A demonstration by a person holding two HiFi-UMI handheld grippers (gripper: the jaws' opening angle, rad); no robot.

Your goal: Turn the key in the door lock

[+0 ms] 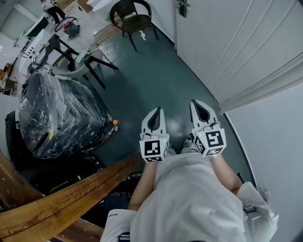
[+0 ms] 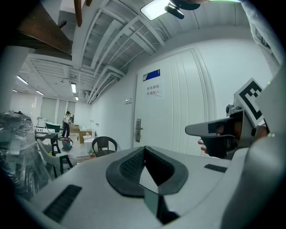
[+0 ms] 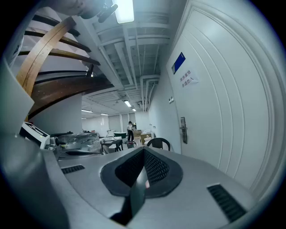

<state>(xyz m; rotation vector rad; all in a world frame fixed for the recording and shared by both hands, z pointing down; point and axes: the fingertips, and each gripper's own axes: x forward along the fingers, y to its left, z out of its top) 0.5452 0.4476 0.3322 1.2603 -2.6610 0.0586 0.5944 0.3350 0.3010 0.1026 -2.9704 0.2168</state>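
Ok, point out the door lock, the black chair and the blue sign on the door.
door lock (image 2: 138,129), left gripper view, on its tall plate.
black chair (image 1: 135,21), head view, on its seat.
blue sign (image 3: 179,62), right gripper view, at its centre.

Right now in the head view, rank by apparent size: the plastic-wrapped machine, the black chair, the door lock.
1. plastic-wrapped machine
2. black chair
3. door lock, cut off at the top edge
The machine sits nearer the camera, so true sizes are unsure.
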